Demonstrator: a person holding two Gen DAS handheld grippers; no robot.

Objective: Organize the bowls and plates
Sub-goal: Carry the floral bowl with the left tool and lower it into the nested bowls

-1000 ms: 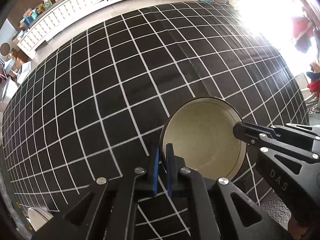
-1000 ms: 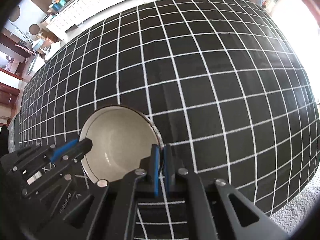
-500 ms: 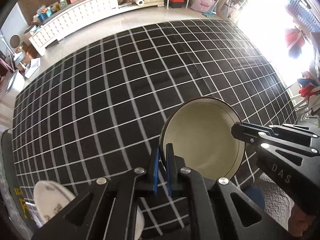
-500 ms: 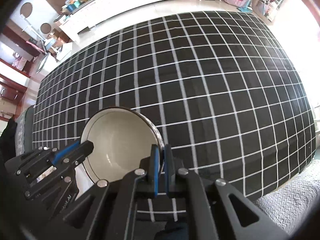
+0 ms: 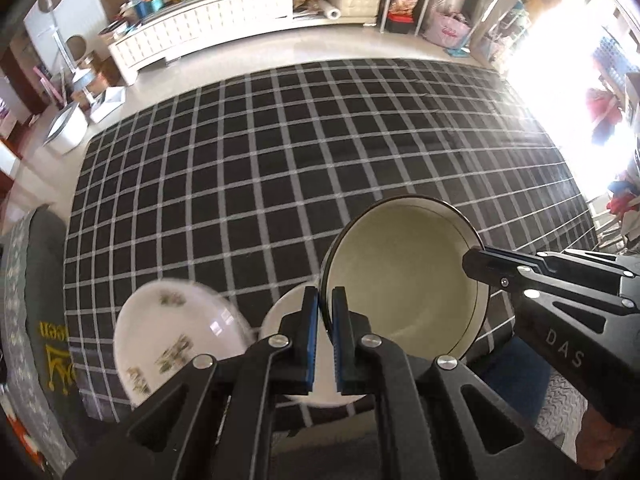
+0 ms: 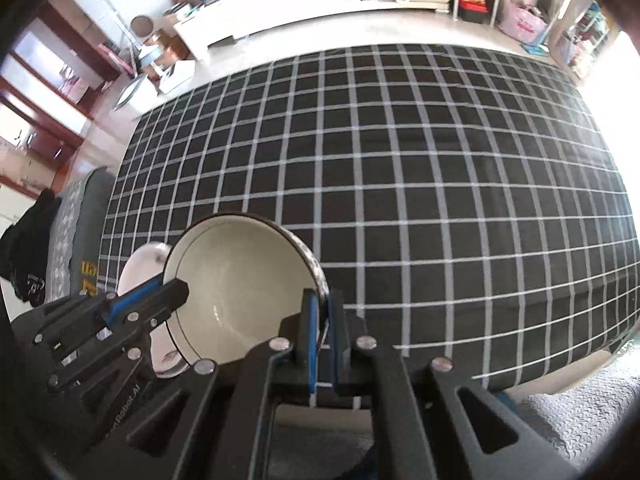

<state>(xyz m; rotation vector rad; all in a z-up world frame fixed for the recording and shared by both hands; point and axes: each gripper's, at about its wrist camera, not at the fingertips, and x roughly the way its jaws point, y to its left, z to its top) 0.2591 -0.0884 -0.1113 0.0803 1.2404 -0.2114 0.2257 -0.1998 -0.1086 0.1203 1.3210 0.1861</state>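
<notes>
Both claws — clamped on bowl [image 5: 404,280] rim

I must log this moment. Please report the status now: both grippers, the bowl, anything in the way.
Left gripper and right gripper shut on bowl rim, opposite sides. Bowl off the checked cloth. Floral dish and white plate below.

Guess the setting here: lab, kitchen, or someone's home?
Most likely a lived-in home, probably a living room: a long white cabinet cluttered on top, a checked black-and-white cloth over the work surface, and bags and storage shelves along the wall.
</notes>
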